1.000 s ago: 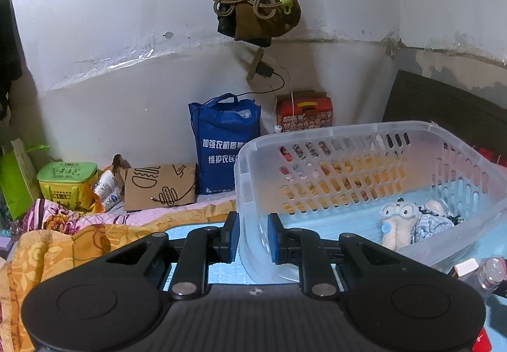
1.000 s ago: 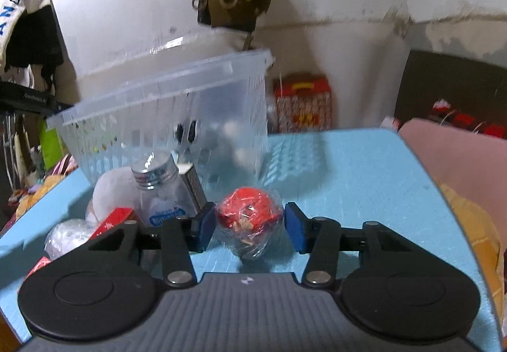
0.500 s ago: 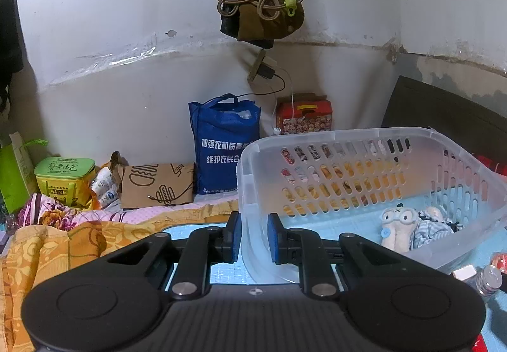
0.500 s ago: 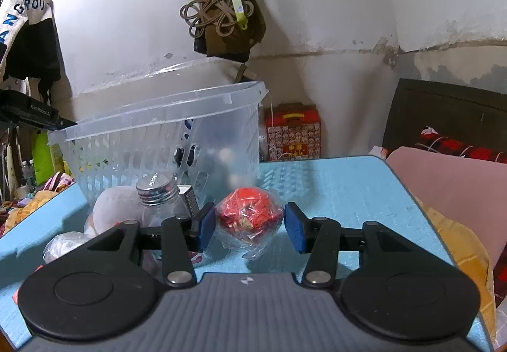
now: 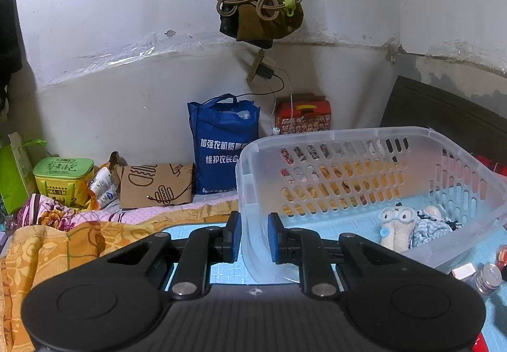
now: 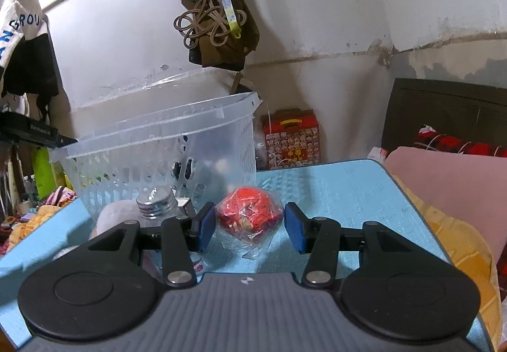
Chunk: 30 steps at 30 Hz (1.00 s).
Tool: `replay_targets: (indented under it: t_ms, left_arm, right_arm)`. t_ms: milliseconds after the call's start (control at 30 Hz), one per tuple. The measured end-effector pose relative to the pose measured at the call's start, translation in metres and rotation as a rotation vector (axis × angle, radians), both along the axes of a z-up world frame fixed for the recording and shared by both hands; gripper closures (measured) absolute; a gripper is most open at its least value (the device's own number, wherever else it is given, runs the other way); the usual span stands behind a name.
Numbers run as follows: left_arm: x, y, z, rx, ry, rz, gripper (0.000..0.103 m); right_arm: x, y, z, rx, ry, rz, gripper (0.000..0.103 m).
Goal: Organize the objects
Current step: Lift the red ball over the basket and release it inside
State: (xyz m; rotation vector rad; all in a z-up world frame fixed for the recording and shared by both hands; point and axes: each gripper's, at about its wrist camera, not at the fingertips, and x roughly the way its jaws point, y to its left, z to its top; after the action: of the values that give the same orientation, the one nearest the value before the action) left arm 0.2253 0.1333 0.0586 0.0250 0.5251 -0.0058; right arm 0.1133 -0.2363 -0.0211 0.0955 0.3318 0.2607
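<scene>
A clear plastic basket (image 5: 364, 143) stands on the blue mat (image 5: 221, 269). My left gripper (image 5: 252, 236) is shut on the basket's near-left wall. A goggle-eyed plush toy (image 5: 397, 227) and striped cloth (image 5: 427, 230) lie inside. In the right wrist view the basket (image 6: 164, 143) stands at the left. My right gripper (image 6: 250, 225) is open around a red ball in clear wrap (image 6: 248, 215); the pads stand apart from it. A silver-capped bottle (image 6: 157, 204) and a pale plush (image 6: 114, 219) sit just left of it.
A blue tote bag (image 5: 221, 143), a red patterned box (image 5: 302, 117), a brown paper bag (image 5: 155, 190) and a green tin (image 5: 63, 177) line the wall. Orange bedding (image 5: 47, 244) lies left. A pink cushion (image 6: 450, 181) borders the mat's right edge (image 6: 405, 193).
The right wrist view has tilted up and drawn back a little; the red ball stays between the open pads. The left gripper stays clamped on the basket wall, and the view has shifted slightly.
</scene>
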Motion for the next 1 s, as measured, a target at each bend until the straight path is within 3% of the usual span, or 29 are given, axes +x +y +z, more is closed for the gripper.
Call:
replay_targets:
  t_ms: [333,500,767,933,1000]
  left_arm:
    - [-0.001,-0.001,0.0,0.003,0.001,0.001,0.081]
    - [-0.001,-0.002,0.0,0.004,0.001,0.002,0.081]
    - [-0.001,-0.001,-0.001,-0.001,0.004,-0.004,0.081]
    - [-0.002,0.001,-0.001,-0.006,0.004,-0.009,0.081]
    - [-0.002,0.001,-0.001,-0.005,0.004,-0.01,0.081]
  right_arm:
    - [0.007,0.012,0.079,-0.04,-0.129,0.072,0.052]
    - [0.039,0.05,0.109,-0.12,-0.119,0.153,0.052]
    - [0.086,0.087,0.112,-0.126,-0.002,0.223,0.052]
    - [0.092,0.094,0.106,-0.129,0.03,0.233,0.052]
    - [0.095,0.096,0.105,-0.125,0.027,0.253,0.044]
